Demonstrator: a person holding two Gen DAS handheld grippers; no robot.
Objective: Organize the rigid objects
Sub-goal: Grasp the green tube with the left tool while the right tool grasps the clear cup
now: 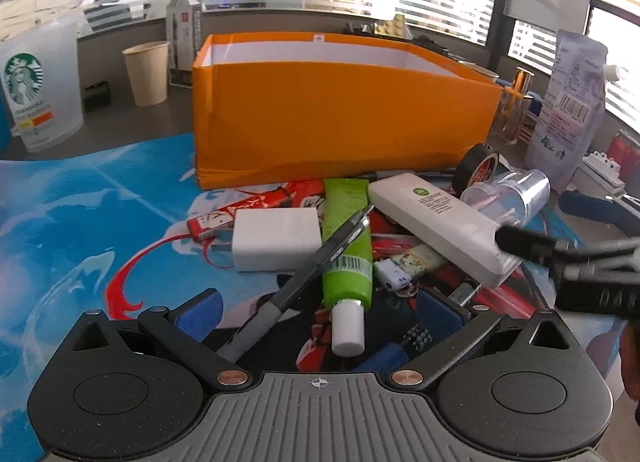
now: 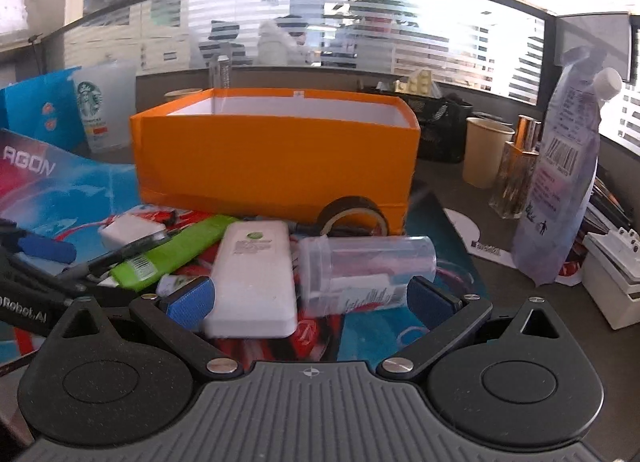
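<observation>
An open orange box (image 1: 340,113) stands behind a pile of items on a printed mat; it also shows in the right wrist view (image 2: 276,157). The pile holds a green tube (image 1: 348,246), a black pen (image 1: 304,278), a white charger block (image 1: 276,240), a white flat case (image 1: 436,227) and a clear plastic cup (image 1: 508,191) lying on its side. My left gripper (image 1: 320,318) is open over the tube's white cap and the pen. My right gripper (image 2: 312,298) is open, around the near ends of the white case (image 2: 256,278) and the clear cup (image 2: 364,266).
A black tape roll (image 2: 352,215) leans at the box's front right corner. A Starbucks cup (image 1: 36,89) and a paper cup (image 1: 146,71) stand at the back left. A pale refill pouch (image 2: 560,181), amber bottles (image 2: 516,173) and a white device (image 2: 616,282) stand on the right.
</observation>
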